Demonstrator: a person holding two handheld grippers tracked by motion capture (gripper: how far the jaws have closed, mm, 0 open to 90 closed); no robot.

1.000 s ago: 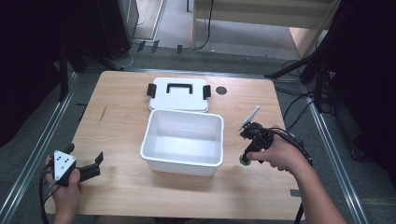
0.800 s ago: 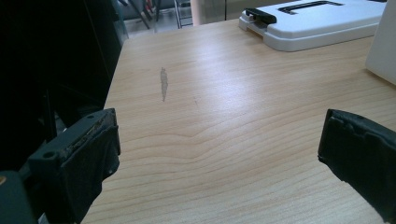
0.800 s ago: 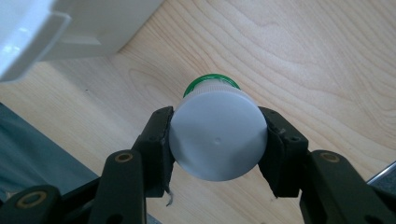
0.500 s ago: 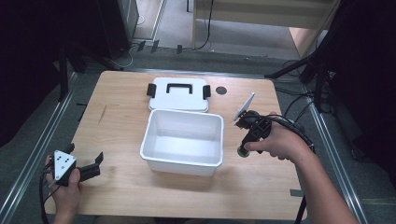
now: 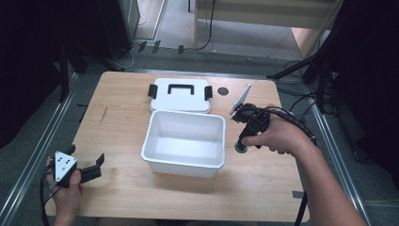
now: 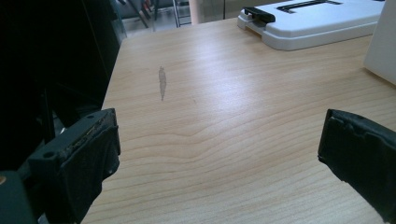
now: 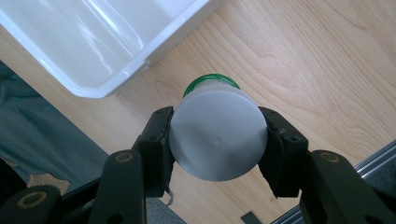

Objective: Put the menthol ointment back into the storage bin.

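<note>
A person's right gripper [image 7: 217,144] clamps a small white bottle [image 7: 217,140] with a green cap, just beside the 3 o'clock wall of an open white bin [image 5: 184,162], seemingly ready to go in. The left gripper [image 6: 219,158] rests at 8 o'clock, jaws apart and empty. The bin's lid [image 5: 180,94] lies at 12 o'clock.

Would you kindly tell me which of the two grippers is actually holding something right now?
The right gripper: it grips a white cylindrical bottle with a green end. The left gripper is open over bare table.
</note>
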